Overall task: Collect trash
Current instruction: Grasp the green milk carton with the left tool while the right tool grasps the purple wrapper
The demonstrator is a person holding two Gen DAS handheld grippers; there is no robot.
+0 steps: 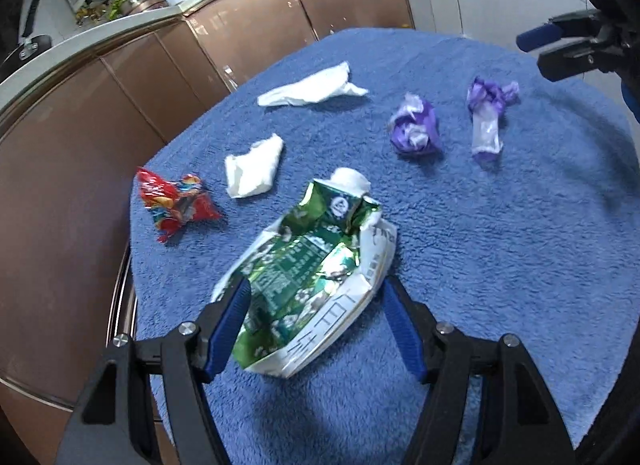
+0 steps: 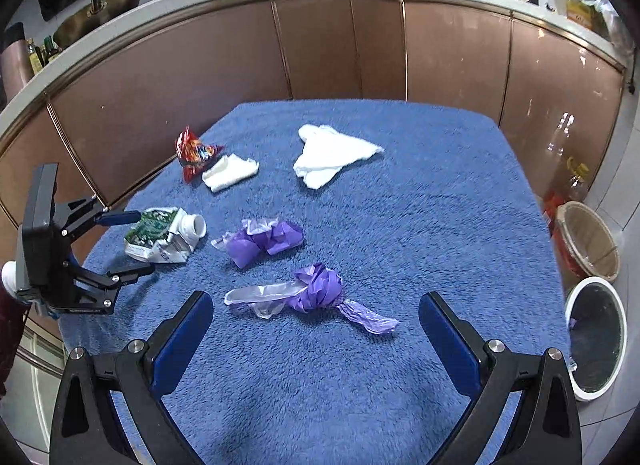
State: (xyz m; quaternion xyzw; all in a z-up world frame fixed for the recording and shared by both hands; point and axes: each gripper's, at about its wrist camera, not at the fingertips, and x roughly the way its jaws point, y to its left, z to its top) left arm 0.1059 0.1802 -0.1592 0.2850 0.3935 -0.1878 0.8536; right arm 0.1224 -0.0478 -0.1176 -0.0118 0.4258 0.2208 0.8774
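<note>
On the blue fleece-covered table [image 2: 440, 193], the trash lies scattered, and at the far left edge sits a crumpled red snack wrapper [image 1: 176, 205], with a small wadded white tissue [image 1: 253, 172] just beside it. Nearer the left side, the left gripper [image 1: 316, 305] has its blue-padded jaws spread wide around the base of a crushed green-and-white milk carton [image 1: 312, 265]; the left pad looks to be touching the carton's edge, while the right pad stands a little apart from it. The carton lies flat with its white cap pointing away. Beyond it, toward the middle, rests a larger flattened white tissue [image 2: 332, 155]. Further right are two crumpled purple plastic bags: one balled bag [image 2: 262, 241] mid-table, and a second stretched-out bag [image 2: 316, 291] lying near the right gripper [image 2: 316, 325], whose jaws are spread wide above the cloth, holding nothing. On the floor at the far right stand a wicker basket [image 2: 588, 241] and a white-rimmed bin [image 2: 596, 337].
</note>
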